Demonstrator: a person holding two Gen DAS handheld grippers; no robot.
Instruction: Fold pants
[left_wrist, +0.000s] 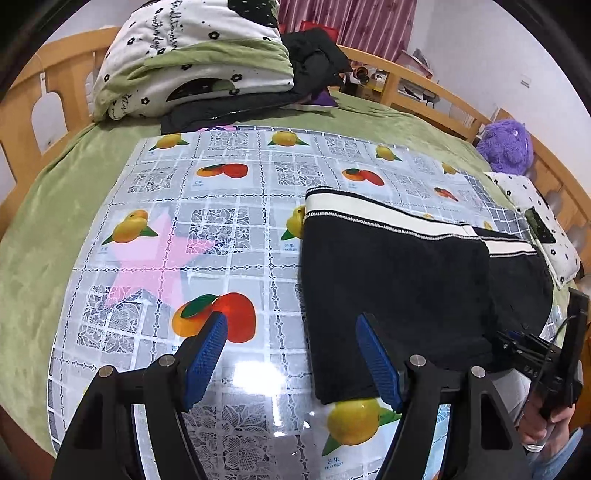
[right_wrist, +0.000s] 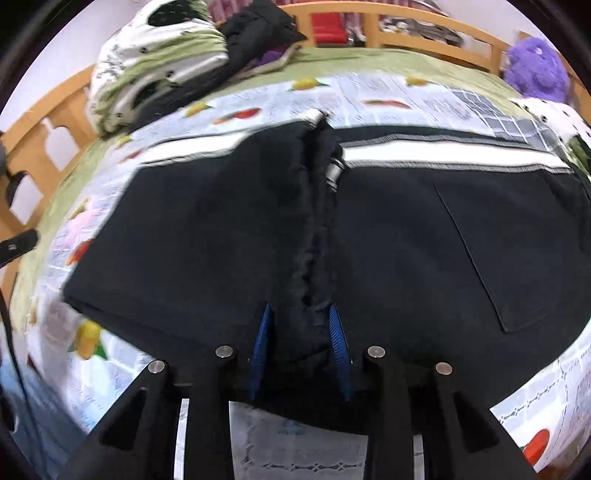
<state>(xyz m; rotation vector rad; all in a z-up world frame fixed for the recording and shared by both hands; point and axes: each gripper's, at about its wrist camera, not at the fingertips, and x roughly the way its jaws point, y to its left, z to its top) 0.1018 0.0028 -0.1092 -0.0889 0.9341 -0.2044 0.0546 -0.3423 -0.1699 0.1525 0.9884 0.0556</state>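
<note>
Black pants with a white striped waistband lie folded on a fruit-print tablecloth, right of centre in the left wrist view. My left gripper hangs open over the cloth. Its right finger is above the pants' near left edge and nothing sits between its pads. In the right wrist view the pants fill the middle, with a bunched ridge where two layers meet. My right gripper straddles the near end of that ridge, jaws partly open with fabric between the blue pads.
The cloth covers a green bed with wooden rails. A folded quilt and a black jacket are piled at the back left. On the right are a purple plush toy and a spotted pillow. A person's hand shows at lower right.
</note>
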